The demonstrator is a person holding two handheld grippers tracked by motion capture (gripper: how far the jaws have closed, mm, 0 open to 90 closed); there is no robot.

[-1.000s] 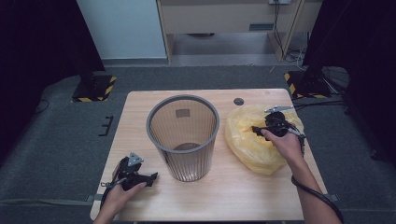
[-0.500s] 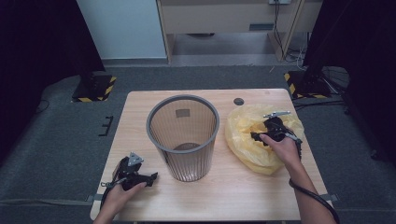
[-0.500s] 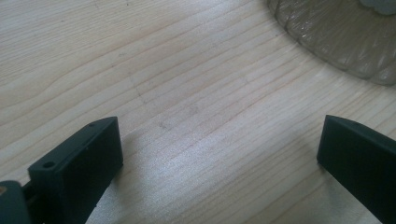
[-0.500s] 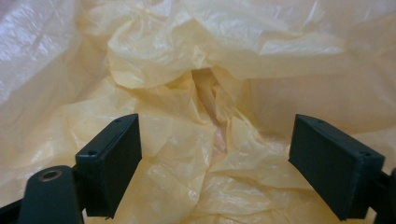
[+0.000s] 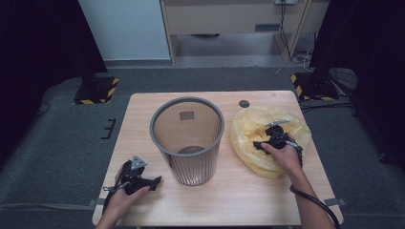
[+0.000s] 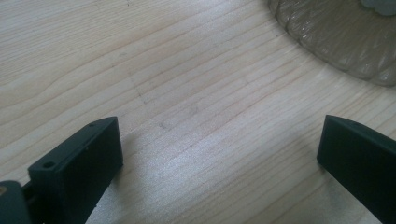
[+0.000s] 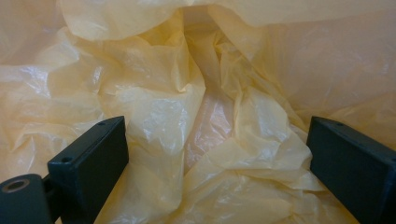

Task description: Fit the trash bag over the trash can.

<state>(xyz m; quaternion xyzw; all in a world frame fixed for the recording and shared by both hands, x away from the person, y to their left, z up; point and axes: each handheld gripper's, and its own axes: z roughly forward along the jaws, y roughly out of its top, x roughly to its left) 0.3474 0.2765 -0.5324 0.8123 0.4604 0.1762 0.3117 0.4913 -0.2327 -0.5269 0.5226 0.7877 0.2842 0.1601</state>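
- The left gripper (image 5: 155,181) lay low at the table's (image 5: 239,200) near left corner, jaws spread wide and empty, bare wood between them in the left gripper view.
- Just to its right stood the bin (image 5: 187,138), upright at the table's middle; its ribbed base (image 6: 336,37) showed in the left gripper view. Nothing could be made out inside it.
- Right of the bin, the yellow bag (image 5: 267,140) lay crumpled on the table.
- The right gripper (image 5: 260,144) sat over the bag; its jaws had just been opening and stood wide, crinkled plastic (image 7: 210,130) bulging between them, unpinched.
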